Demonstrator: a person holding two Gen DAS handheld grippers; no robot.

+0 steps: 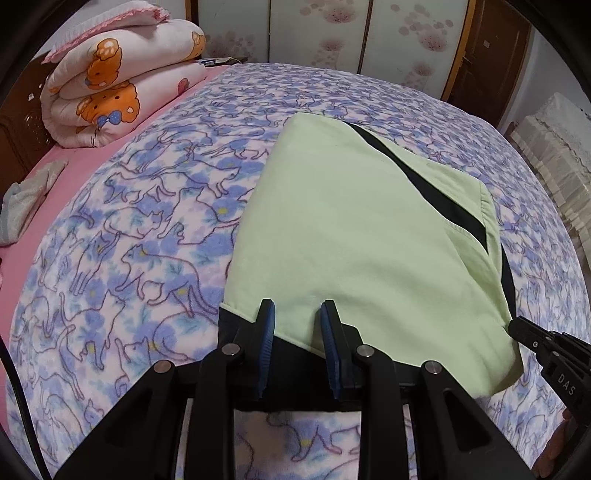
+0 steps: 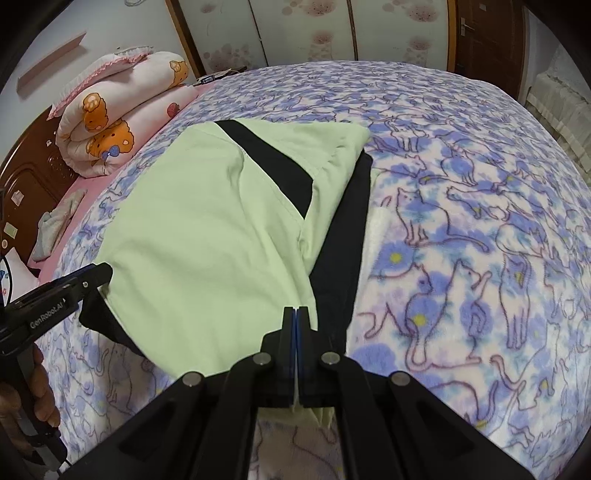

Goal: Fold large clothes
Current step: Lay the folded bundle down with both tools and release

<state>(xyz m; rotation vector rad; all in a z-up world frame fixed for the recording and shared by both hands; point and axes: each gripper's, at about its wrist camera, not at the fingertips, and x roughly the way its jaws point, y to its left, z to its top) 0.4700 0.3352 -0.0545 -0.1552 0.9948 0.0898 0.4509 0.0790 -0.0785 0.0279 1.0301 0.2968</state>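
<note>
A light green garment [image 1: 351,229] with black stripes lies folded on the cat-print blanket [image 1: 140,236]. My left gripper [image 1: 297,321] has the garment's near hem between its blue pads [image 1: 267,332], and the hem is lifted so the black underside shows beneath. In the right wrist view the left gripper [image 2: 105,273] holds that corner with black fabric hanging from it. My right gripper [image 2: 296,314] is shut on the garment [image 2: 207,229] at its other near corner, beside a black stripe [image 2: 343,251]. In the left wrist view the right gripper [image 1: 517,326] meets the green edge.
A rolled bear-print quilt [image 1: 110,85] sits at the bed's far left on a pink sheet [image 1: 74,162], near a small grey cloth [image 1: 22,206]. Wardrobe doors [image 1: 332,33] stand behind the bed. A person's hand [image 2: 37,398] grips the left tool.
</note>
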